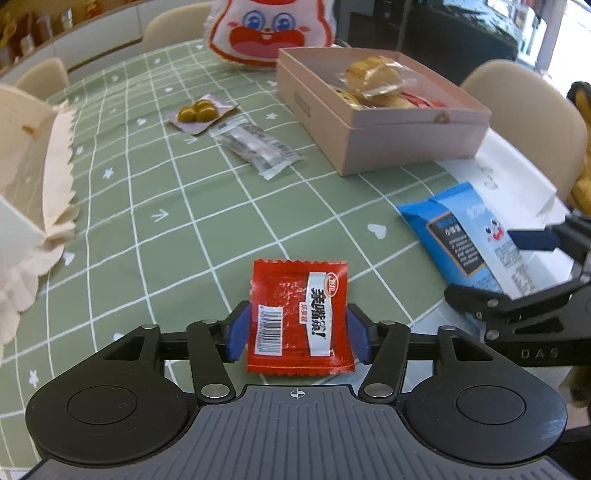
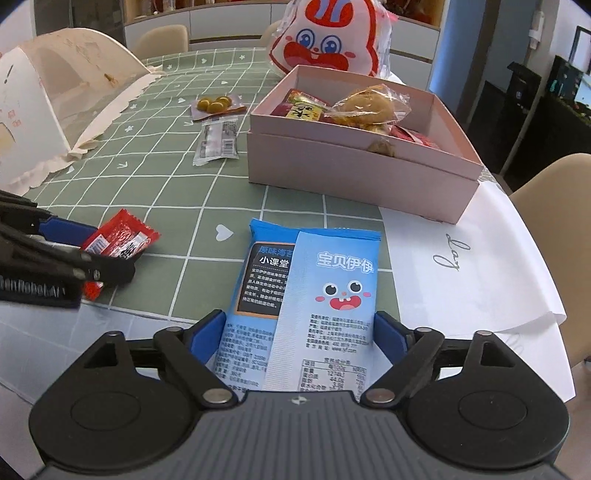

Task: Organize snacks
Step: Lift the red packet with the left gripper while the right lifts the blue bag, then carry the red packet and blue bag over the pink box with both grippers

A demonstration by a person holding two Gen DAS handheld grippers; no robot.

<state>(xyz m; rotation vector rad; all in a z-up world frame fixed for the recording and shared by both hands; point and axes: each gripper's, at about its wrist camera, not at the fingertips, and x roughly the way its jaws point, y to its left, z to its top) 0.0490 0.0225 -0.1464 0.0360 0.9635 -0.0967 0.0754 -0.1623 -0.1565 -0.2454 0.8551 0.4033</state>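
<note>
My left gripper [image 1: 298, 332] is shut on a red snack packet [image 1: 300, 314], its blue pads against both side edges, low over the green checked tablecloth. My right gripper [image 2: 299, 336] is shut on a blue snack bag [image 2: 306, 295] near the table's front edge. Each gripper shows in the other's view: the right one [image 1: 535, 258] with the blue bag [image 1: 469, 236], the left one [image 2: 74, 247] with the red packet [image 2: 118, 240]. An open pink box [image 2: 354, 173] holding several wrapped snacks stands beyond; it also shows in the left wrist view [image 1: 388, 144].
A clear-wrapped snack bar [image 1: 255, 147] and a packet of green-yellow balls [image 1: 201, 110] lie mid-table. A cream paper box [image 1: 26, 177] stands at the left. A rabbit-face bag [image 1: 269, 29] stands at the back. White paper [image 2: 480, 266] lies under the pink box. Beige chairs surround the table.
</note>
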